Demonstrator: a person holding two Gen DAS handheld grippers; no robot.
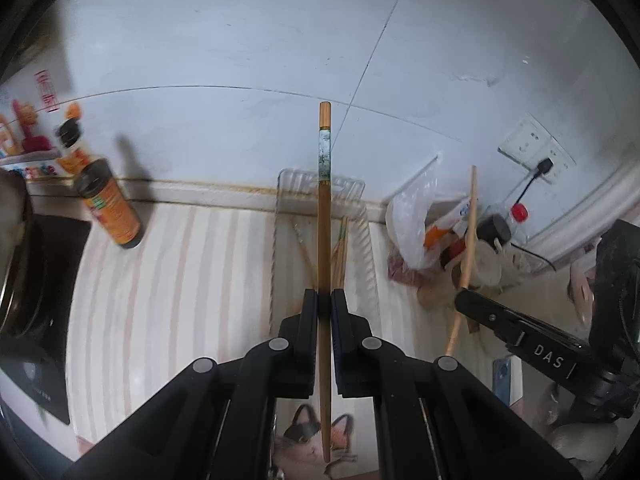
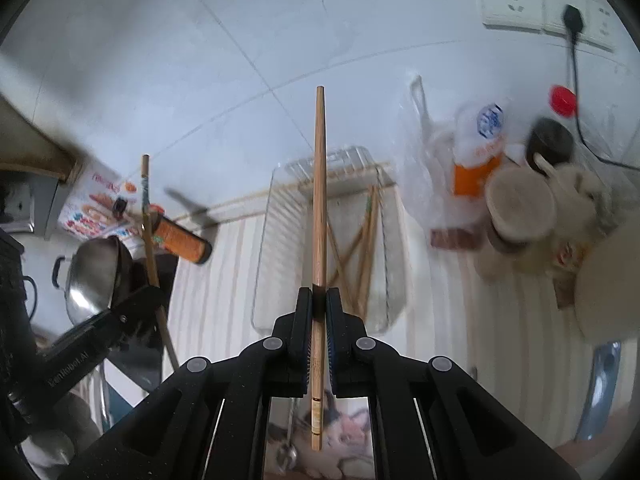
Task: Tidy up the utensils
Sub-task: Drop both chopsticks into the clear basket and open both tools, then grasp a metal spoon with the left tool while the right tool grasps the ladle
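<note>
My left gripper (image 1: 324, 295) is shut on a wooden chopstick with a patterned band (image 1: 324, 216), held upright above a clear plastic tray (image 1: 283, 184). My right gripper (image 2: 319, 294) is shut on a plain wooden chopstick (image 2: 319, 184), also upright over the same tray (image 2: 262, 280). Several chopsticks (image 2: 366, 248) lie crossed inside the tray. Each gripper shows in the other's view: the right one (image 1: 464, 296) at right with its chopstick (image 1: 469, 236), the left one (image 2: 154, 292) at left with its chopstick (image 2: 147, 216).
An orange bottle (image 1: 110, 208) lies on the striped counter (image 1: 180, 280) left of the tray. A steel pot (image 2: 94, 276) sits on a black cooktop (image 1: 40, 320) far left. Bags, jars and a red-capped bottle (image 2: 520, 184) crowd the right. A wall socket (image 1: 536, 148) is behind.
</note>
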